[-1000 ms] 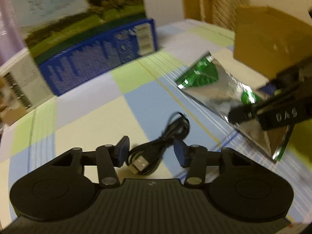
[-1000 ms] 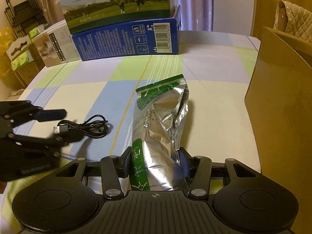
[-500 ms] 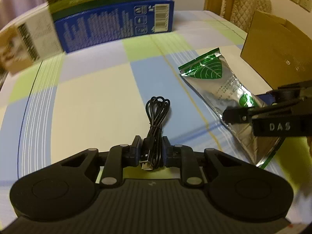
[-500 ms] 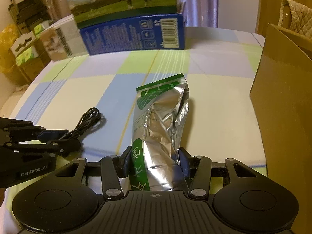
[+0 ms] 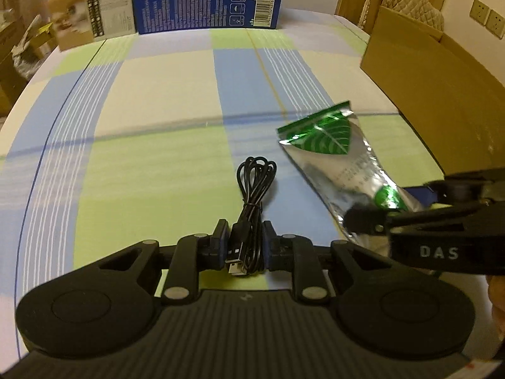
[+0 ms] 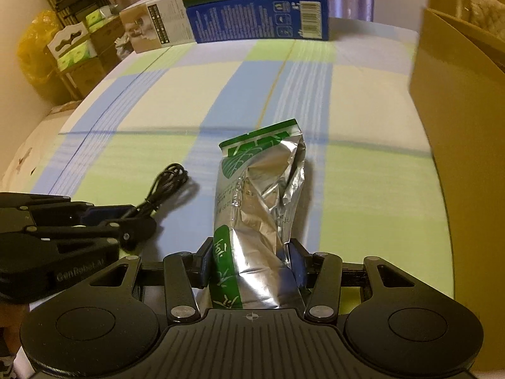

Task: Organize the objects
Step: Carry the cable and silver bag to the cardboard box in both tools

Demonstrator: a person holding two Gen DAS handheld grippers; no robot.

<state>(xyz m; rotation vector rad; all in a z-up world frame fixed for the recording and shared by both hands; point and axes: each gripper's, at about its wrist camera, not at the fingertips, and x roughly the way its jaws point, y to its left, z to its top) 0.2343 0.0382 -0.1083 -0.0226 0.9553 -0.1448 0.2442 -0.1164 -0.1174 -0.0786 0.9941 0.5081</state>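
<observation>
Progress looks early to me: both pickups are made, but nothing I can see has reached the box [image 5: 442, 94] on my right, whose inside is hidden from both cameras. My left gripper [image 5: 242, 246] is clenched on the cable [image 5: 254, 186] near its plug end, the USB plug poking back toward the camera between the fingers. The bundle's long axis runs straight ahead along the fingers, its looped end pointing away over the checked cloth [image 5: 151, 145]; whether it hangs just clear or trails on the cloth I cannot tell. My right gripper [image 6: 251, 265] is clamped on the lower part of the pouch [image 6: 262, 195], a crumpled foil pack with green ends. Its length also runs forward along the fingers, the sealed green top farthest from me. In the left view the pouch slants, top toward the far left, base at the right gripper. What remains, I judge, is carrying both to wherever they belong, likely the box. Cartons [image 5: 205, 9] stand at the far edge.
</observation>
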